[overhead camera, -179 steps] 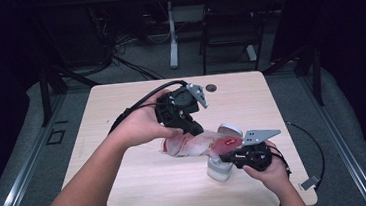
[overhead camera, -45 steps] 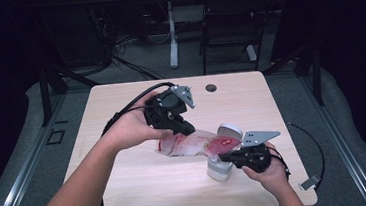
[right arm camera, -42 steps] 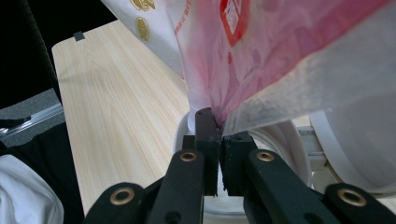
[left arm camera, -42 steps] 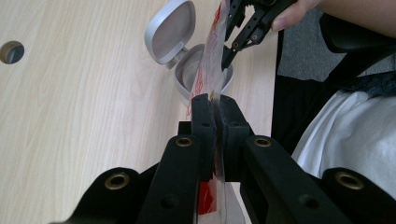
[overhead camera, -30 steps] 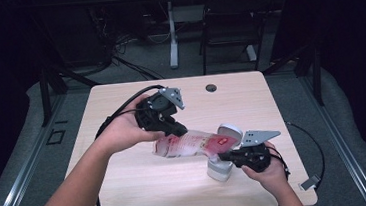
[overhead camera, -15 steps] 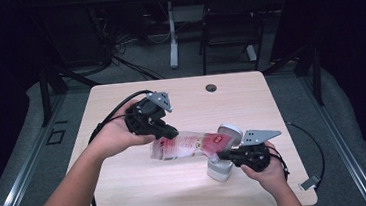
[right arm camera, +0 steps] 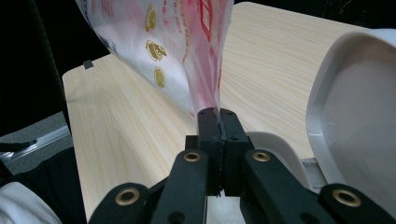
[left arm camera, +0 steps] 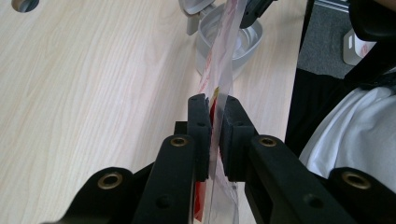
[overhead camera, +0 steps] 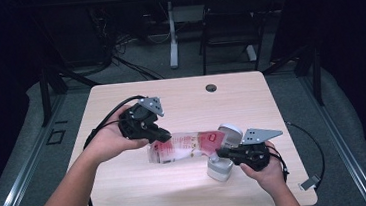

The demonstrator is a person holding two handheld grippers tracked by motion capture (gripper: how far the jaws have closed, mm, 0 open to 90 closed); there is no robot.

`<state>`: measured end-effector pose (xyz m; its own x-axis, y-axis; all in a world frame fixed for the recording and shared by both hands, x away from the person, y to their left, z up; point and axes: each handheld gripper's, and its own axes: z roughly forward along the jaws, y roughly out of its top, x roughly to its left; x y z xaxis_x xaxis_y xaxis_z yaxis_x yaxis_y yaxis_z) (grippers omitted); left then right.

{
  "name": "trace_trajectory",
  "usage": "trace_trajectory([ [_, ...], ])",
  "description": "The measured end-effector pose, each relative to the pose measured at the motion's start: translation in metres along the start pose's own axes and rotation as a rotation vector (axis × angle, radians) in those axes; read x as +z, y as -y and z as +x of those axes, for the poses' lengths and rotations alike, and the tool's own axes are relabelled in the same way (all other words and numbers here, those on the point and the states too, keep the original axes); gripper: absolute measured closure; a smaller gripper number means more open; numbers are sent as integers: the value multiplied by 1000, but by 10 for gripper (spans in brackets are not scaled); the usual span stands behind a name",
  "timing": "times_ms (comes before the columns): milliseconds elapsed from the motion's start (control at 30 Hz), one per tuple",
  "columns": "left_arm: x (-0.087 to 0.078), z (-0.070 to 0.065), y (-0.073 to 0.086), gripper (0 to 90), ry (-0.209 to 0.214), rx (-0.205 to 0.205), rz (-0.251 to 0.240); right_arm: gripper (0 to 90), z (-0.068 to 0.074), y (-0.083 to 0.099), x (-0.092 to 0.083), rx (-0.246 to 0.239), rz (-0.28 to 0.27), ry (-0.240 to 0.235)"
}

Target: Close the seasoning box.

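A clear plastic bag (overhead camera: 184,145) with red print hangs stretched flat between my two grippers, just above the wooden table (overhead camera: 251,97). My left gripper (overhead camera: 166,134) is shut on the bag's left end; in the left gripper view the bag (left arm camera: 219,70) runs edge-on between the pads of that gripper (left arm camera: 215,105). My right gripper (overhead camera: 220,153) is shut on the right corner, and the bag (right arm camera: 168,42) rises from its closed jaws (right arm camera: 218,114). A small white bin (overhead camera: 220,169) with its flip lid (overhead camera: 229,131) raised stands under the right end.
A round cable hole (overhead camera: 211,87) sits near the table's far edge. A black cable (overhead camera: 110,120) trails from the left gripper off the table's left side. A chair (overhead camera: 229,23) stands behind the table, and a small white tag (overhead camera: 309,183) lies on the floor at right.
The left hand has moved left and down toward the table, pulling the bag out longer and flatter. The right hand and the bin have stayed put.
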<state>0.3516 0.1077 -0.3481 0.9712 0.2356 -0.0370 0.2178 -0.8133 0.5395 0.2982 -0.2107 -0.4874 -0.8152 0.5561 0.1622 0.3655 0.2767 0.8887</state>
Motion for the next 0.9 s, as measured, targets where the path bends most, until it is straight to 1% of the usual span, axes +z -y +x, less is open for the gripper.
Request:
trace_trajectory([
  [133,2,0,6,842,-1,-4,1,899,1,-1,0,6,-12,-3],
  [167,2,0,8,843,-3,-8,-2,899,1,-2,-1,-2,-10,-4],
  [300,5,2,15,842,0,-17,-1,900,3,-4,-2,-1,-26,-4],
  [600,9,4,30,841,1,-40,-26,900,4,-6,-1,-8,-29,-9],
  [700,11,4,33,840,-2,-45,-25,900,5,-7,-1,-7,-32,-9],
  [833,12,3,36,838,-11,-39,-20,900,5,-7,0,-7,-31,-9],
  [900,13,3,37,835,-14,-42,-18,900,6,-9,0,-18,-26,-6],
])
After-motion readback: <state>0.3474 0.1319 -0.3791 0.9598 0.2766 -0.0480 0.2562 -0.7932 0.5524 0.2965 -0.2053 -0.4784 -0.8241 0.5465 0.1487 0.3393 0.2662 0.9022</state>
